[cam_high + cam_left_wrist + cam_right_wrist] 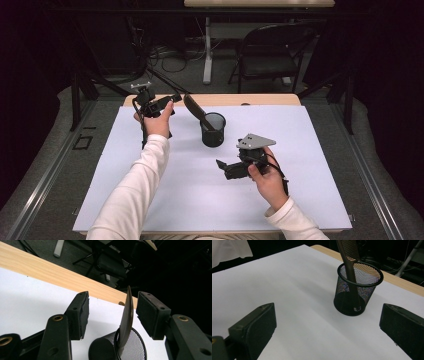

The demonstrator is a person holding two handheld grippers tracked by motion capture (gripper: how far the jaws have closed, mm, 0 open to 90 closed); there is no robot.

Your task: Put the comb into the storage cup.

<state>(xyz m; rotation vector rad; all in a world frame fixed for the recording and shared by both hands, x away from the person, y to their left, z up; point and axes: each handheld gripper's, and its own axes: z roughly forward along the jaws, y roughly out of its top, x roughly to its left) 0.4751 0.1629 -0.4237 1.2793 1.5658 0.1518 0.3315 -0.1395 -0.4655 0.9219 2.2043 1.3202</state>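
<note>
The comb (pixel 194 108) stands tilted in the mesh cup (pixel 213 131) near the worktop's (pixel 150 200) far edge, its upper end leaning left. The left gripper (pixel 172 102) brackets that end, jaws apart, not pressing. The right gripper (pixel 222 166) waits wide, empty. The comb looks light, stiff, thin; pinch its flat faces. The cup may tip. Open room lies all round.

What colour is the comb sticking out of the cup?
The comb is brown; the right gripper view shows it best, leaning in the black mesh cup.

high: overhead, forward-down | tool cameras: close, sharing mesh cup (pixel 213 129)
</note>
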